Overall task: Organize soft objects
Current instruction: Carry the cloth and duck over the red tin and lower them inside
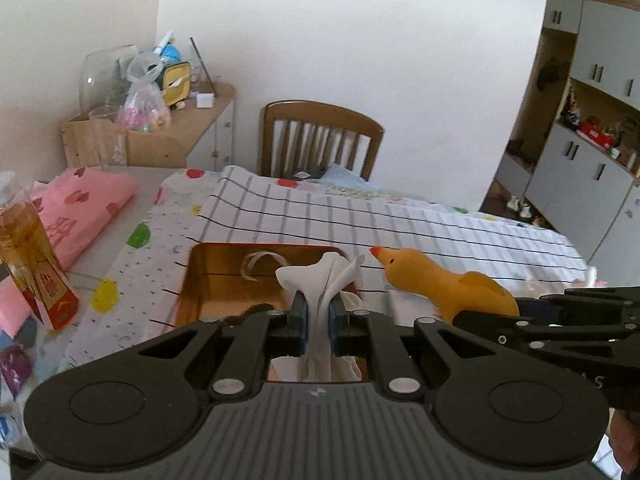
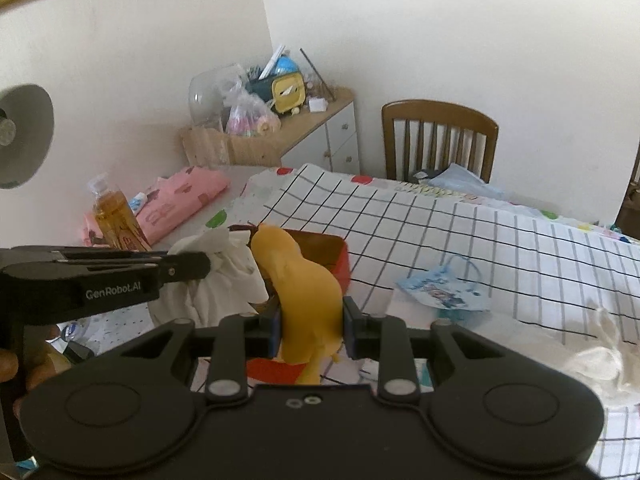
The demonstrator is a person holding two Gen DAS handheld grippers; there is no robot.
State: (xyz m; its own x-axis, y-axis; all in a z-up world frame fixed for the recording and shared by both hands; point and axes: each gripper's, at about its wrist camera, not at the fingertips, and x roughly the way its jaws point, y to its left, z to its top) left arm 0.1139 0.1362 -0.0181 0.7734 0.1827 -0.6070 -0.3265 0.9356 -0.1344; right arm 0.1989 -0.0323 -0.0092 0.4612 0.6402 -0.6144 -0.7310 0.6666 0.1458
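The surface (image 1: pixel 400 216) wears a grid-checked cloth, and a red tin (image 1: pixel 224 276) with a gold inside sits on it at about 10 o'clock from the left tool (image 1: pixel 318 308). That tool is clamped on a white cloth (image 1: pixel 320 280) — the cloth hangs above the tin's near edge. At 3 o'clock of it the right tool (image 2: pixel 308 320) grips a yellow rubber duck (image 2: pixel 308 284) by the body, beak toward the tin. A blue face mask (image 2: pixel 444 288) lies on the checks at 2 o'clock of the duck.
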